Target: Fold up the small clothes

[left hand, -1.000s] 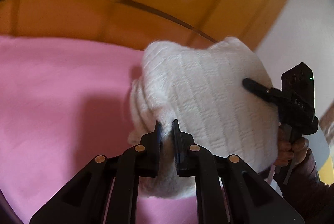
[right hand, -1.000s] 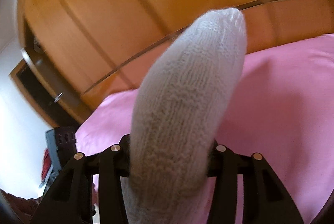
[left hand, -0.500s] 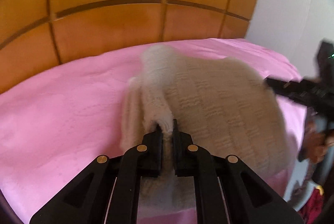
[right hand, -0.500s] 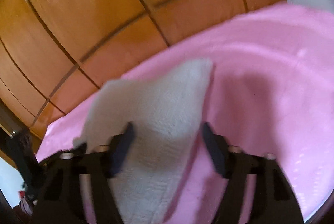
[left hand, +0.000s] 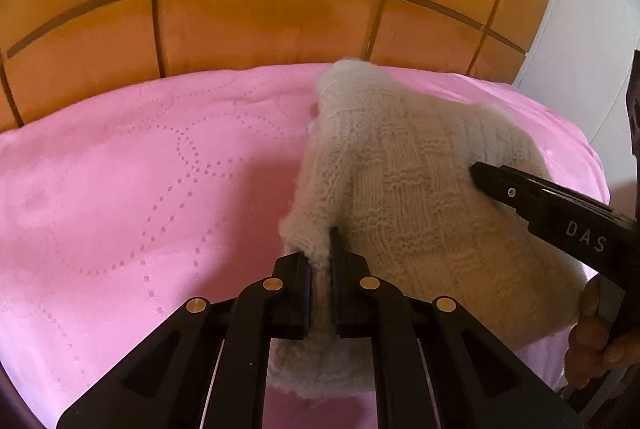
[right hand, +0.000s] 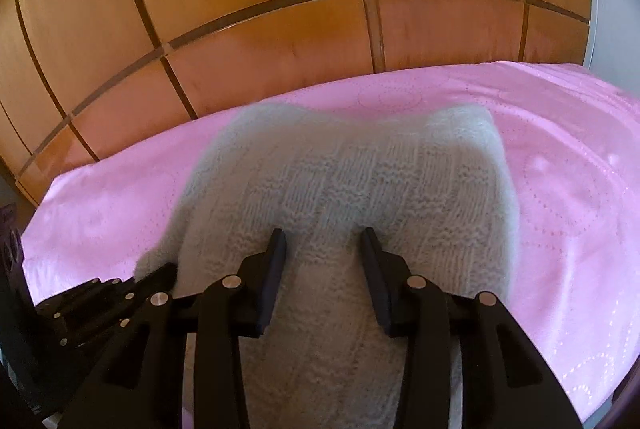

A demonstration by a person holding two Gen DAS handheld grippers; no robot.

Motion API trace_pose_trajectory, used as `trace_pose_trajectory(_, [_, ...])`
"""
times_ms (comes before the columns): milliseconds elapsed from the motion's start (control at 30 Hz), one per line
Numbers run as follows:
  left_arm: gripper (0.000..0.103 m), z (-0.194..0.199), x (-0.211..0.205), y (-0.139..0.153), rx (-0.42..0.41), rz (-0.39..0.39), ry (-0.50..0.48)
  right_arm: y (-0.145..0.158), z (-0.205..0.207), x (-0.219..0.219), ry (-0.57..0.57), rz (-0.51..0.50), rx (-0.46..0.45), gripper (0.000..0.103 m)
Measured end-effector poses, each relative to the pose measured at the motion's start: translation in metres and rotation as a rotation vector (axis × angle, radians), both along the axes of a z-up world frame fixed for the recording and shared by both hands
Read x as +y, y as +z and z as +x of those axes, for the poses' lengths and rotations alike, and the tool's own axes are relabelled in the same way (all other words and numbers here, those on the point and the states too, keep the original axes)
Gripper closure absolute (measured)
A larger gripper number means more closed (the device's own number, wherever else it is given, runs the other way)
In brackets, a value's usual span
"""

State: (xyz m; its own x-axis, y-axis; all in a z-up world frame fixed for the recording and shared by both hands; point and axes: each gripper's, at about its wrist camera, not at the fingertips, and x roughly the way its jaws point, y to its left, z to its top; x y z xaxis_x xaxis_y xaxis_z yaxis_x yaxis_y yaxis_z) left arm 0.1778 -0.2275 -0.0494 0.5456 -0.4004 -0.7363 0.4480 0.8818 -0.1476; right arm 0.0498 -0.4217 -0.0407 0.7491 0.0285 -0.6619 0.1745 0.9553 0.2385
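Knit garment [left hand: 404, 197] lowered onto pink cover [left hand: 132, 189]; left jaws pinching edge, right jaws parted.

My left camera sat on the left gripper [left hand: 320, 261] and looked forward along its fingers, very close to the knitted cloth [left hand: 420, 213]. It faced the wooden wall [left hand: 260, 21] past the pink bed cover [left hand: 120, 189]. My right camera sat on the right gripper [right hand: 324, 245] and looked the same way, close too. Both saw the same cloth, cover and wall. Each camera also saw the other gripper at its edge.
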Motion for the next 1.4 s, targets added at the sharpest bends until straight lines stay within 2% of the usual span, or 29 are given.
trace_pose_trajectory(100, [0.095,-0.003,0.002,0.005,0.006,-0.015,0.01,0.014,-0.016,-0.002,-0.015,0.032,-0.027,0.062])
trace_pose_trajectory(167, [0.095,-0.005,0.002,0.005,-0.002,-0.009,0.016,0.016,-0.023,0.005,-0.015,0.03,-0.039,0.056])
trace_pose_trajectory(200, [0.092,-0.007,0.003,0.006,-0.003,-0.012,0.019,0.011,-0.028,0.008,-0.013,0.025,-0.032,0.056])
trace_pose_trajectory(267, [0.077,-0.012,0.006,0.008,-0.005,-0.016,0.032,0.005,-0.031,0.013,-0.019,-0.003,-0.025,0.055])
trace_pose_trajectory(300, [0.075,-0.014,0.007,0.01,-0.008,-0.014,0.033,0.003,-0.031,0.017,-0.026,-0.026,-0.032,0.054])
trace_pose_trajectory(367, [0.065,-0.021,0.013,0.015,-0.03,-0.011,0.045,0.008,-0.036,0.023,-0.035,-0.031,-0.048,0.047])
trace_pose_trajectory(433, [0.065,-0.028,0.023,0.021,-0.036,-0.028,0.06,0.015,-0.045,0.026,-0.042,-0.013,-0.076,0.038])
trace_pose_trajectory(600, [0.065,-0.046,0.04,0.031,-0.073,-0.03,0.077,0.021,-0.071,0.043,-0.101,-0.03,-0.088,0.029])
trace_pose_trajectory(633, [0.062,-0.05,0.043,0.032,-0.078,-0.032,0.078,0.021,-0.075,0.045,-0.11,-0.035,-0.09,0.026])
trace_pose_trajectory(667, [0.048,-0.053,0.045,0.033,-0.085,-0.03,0.082,0.021,-0.081,0.048,-0.127,-0.043,-0.091,0.024])
trace_pose_trajectory(700, [0.045,-0.057,0.048,0.035,-0.096,-0.028,0.088,0.021,-0.086,0.049,-0.147,-0.048,-0.088,0.021])
trace_pose_trajectory(933, [0.044,-0.084,0.067,0.041,-0.131,-0.038,0.118,0.022,-0.125,0.061,-0.215,-0.087,-0.097,0.003])
trace_pose_trajectory(1033, [0.034,-0.095,0.073,0.041,-0.142,-0.043,0.137,0.023,-0.134,0.064,-0.244,-0.097,-0.101,0.003])
trace_pose_trajectory(1200, [0.033,-0.111,0.083,0.039,-0.145,-0.04,0.16,0.021,-0.146,0.073,-0.293,-0.123,-0.107,0.003])
trace_pose_trajectory(1267, [0.027,-0.115,0.087,0.038,-0.138,-0.04,0.165,0.018,-0.148,0.077,-0.301,-0.141,-0.103,0.003])
trace_pose_trajectory(1400, [0.027,-0.122,0.094,0.032,-0.141,-0.021,0.186,0.01,-0.15,0.083,-0.311,-0.149,-0.078,0.003])
